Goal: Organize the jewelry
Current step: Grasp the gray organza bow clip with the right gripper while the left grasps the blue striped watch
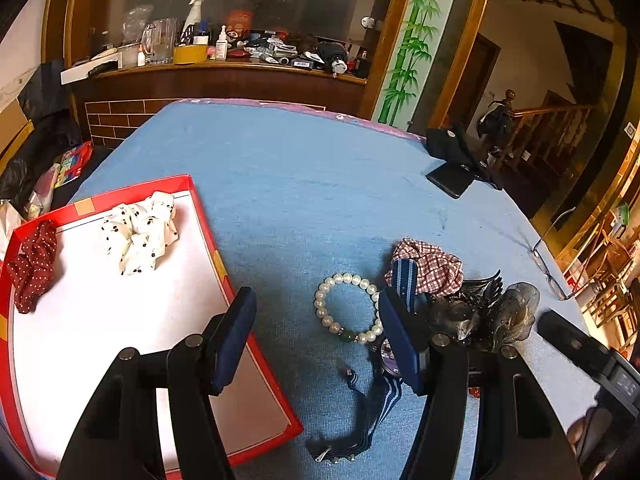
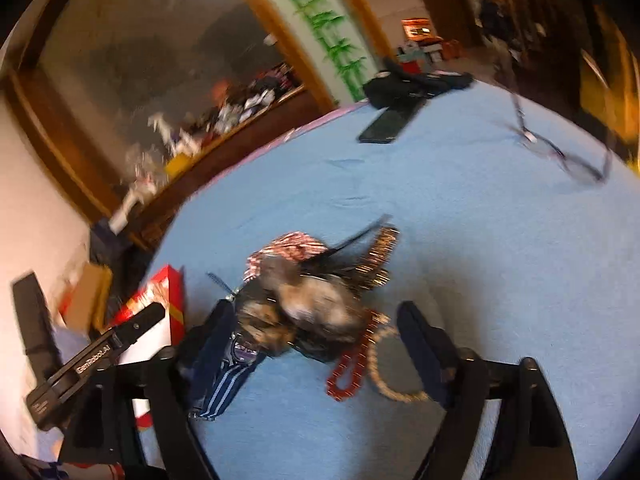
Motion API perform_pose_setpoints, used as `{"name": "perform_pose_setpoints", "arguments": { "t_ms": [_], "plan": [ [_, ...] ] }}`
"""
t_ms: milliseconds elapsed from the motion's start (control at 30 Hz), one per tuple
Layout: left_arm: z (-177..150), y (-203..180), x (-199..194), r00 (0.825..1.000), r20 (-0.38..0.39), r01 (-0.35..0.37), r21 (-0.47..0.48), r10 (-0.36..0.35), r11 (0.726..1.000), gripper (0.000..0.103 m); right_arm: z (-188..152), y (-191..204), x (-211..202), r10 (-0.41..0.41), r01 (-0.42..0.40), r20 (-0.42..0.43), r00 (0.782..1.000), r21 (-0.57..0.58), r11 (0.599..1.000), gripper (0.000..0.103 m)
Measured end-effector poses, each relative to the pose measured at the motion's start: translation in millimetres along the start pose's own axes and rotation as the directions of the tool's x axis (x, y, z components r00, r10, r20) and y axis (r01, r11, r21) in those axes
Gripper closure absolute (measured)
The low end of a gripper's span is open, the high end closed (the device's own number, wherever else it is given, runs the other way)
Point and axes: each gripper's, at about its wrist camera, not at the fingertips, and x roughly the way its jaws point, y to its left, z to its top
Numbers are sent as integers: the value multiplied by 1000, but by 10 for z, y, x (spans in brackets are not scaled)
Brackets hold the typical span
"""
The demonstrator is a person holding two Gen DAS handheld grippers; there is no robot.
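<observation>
A red tray with a white floor [image 1: 100,320] lies at the left and holds a white dotted scrunchie [image 1: 140,232] and a dark red dotted scrunchie [image 1: 34,264]. My left gripper [image 1: 316,336] is open and empty above the blue cloth, the pearl bracelet [image 1: 348,308] between its fingers. A watch with a striped blue strap [image 1: 384,392] lies by its right finger. A checked scrunchie [image 1: 432,264] and a grey hair clip [image 1: 500,316] lie to the right. My right gripper [image 2: 320,344] is open over the grey clip [image 2: 312,304], a red bead bracelet [image 2: 352,368] and a tan bead bracelet [image 2: 384,364]; this view is blurred.
Glasses [image 1: 552,264] lie at the table's right edge. A black phone [image 1: 452,178] and a black pouch [image 1: 448,144] lie at the far right. A cluttered wooden shelf [image 1: 224,68] stands behind the table. The blue cloth [image 1: 300,184] covers the table.
</observation>
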Motion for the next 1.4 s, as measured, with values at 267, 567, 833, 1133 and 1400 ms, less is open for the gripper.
{"name": "perform_pose_setpoints", "arguments": {
  "t_ms": [267, 567, 833, 1133, 1400],
  "plan": [
    [-43, -97, 89, 998, -55, 25, 49, -22, 998, 41, -146, 241, 563, -160, 146, -70, 985, -173, 974, 74],
    [-359, -555, 387, 982, -188, 26, 276, 27, 961, 41, 62, -24, 3, -68, 82, 137, 988, -98, 992, 84],
    [-582, -725, 581, 973, -186, -55, 392, 138, 918, 41, 101, -27, -96, -36, 49, 157, 987, -76, 996, 84],
    [-558, -746, 642, 979, -182, -19, 350, 88, 937, 36, 85, 40, -131, -3, 20, 169, 986, -93, 995, 83],
    [-517, -779, 763, 987, -136, -37, 313, 83, 949, 54, 73, 40, -123, 14, 0, 162, 987, -90, 996, 83]
  ]
}}
